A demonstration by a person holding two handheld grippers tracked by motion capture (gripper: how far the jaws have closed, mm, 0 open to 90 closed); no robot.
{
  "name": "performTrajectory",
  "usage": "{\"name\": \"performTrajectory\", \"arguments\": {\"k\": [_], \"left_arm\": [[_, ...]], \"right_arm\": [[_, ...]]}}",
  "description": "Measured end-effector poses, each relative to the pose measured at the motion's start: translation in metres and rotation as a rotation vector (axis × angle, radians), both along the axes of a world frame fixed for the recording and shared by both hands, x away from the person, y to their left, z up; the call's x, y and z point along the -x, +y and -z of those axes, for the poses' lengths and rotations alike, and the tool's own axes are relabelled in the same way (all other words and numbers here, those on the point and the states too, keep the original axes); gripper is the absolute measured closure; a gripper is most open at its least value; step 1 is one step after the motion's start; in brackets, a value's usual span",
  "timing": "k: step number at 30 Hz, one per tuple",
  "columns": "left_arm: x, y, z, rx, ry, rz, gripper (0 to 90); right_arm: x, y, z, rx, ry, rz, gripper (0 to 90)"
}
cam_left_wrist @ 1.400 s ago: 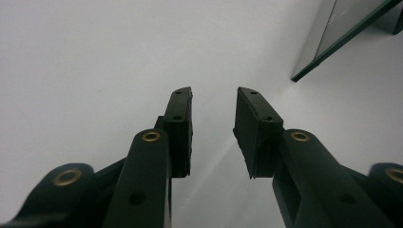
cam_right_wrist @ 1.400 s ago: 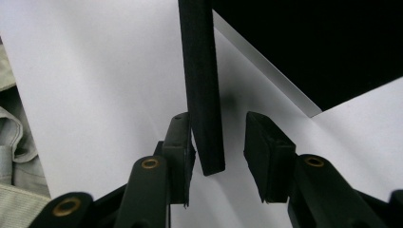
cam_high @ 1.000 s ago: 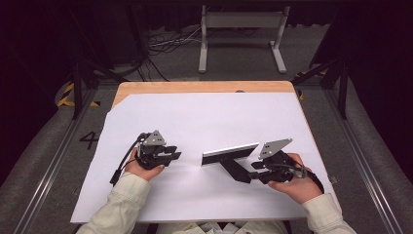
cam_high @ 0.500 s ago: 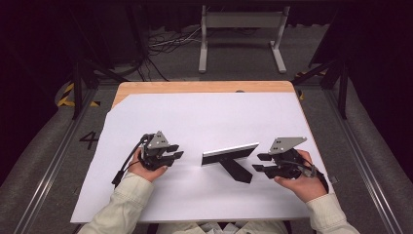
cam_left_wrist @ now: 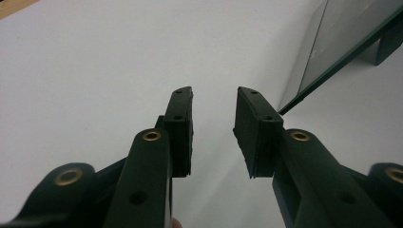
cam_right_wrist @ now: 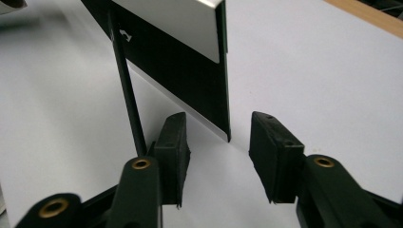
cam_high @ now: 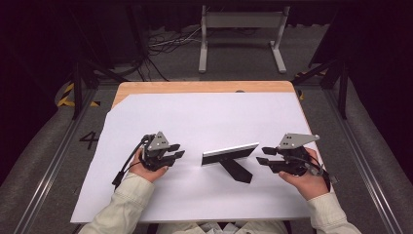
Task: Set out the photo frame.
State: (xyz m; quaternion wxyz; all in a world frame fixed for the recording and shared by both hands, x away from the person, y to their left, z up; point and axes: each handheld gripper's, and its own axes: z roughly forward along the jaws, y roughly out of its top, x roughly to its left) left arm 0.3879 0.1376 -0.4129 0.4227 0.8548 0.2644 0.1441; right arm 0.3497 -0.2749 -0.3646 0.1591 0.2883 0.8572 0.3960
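Observation:
A small picture frame [cam_high: 230,155] with a silver face stands upright at mid-table on its black back prop [cam_high: 236,169]. My left gripper [cam_high: 179,150] rests to its left, open and holding nothing. In the left gripper view its jaws [cam_left_wrist: 214,102] point across the paper, with the frame's edge [cam_left_wrist: 342,42] at the upper right. My right gripper [cam_high: 260,155] sits just right of the frame, apart from it. In the right gripper view its jaws [cam_right_wrist: 217,126] have just been opening and hold nothing, facing the frame's black back [cam_right_wrist: 190,66] and thin prop [cam_right_wrist: 126,80].
A white sheet [cam_high: 209,117] covers most of the wooden table [cam_high: 195,87]. Behind the table a grey metal stand [cam_high: 241,29] and cables [cam_high: 160,46] lie on the floor. Rails run along both sides of the table.
My right gripper has drawn back to the right, away from the frame's right end, and the frame stays standing on its own. The left hand has kept still.

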Motion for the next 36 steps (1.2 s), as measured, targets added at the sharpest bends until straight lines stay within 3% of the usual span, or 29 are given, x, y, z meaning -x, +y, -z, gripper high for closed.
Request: {"name": "performTrajectory", "arguments": {"k": [11,27,30,33,36], "left_arm": [[0.001,-0.002,0.003,-0.009,0.011,0.019,69.0],[0.004,-0.005,0.003,-0.023,0.012,0.011,68.6],[0.004,-0.005,0.003,-0.023,0.013,0.012,68.9],[0.004,-0.006,0.003,-0.021,0.015,0.014,69.3],[0.005,-0.007,0.003,-0.022,0.017,0.015,69.8]], "right_arm": [[-0.015,-0.011,0.003,-0.012,0.022,0.047,62.4],[-0.017,-0.012,0.003,0.028,-0.007,0.084,70.6],[-0.017,-0.012,0.003,0.032,-0.010,0.087,73.9],[-0.017,-0.012,0.004,0.040,0.000,0.073,89.3],[-0.017,-0.011,0.003,0.047,0.004,0.058,90.0]]}}
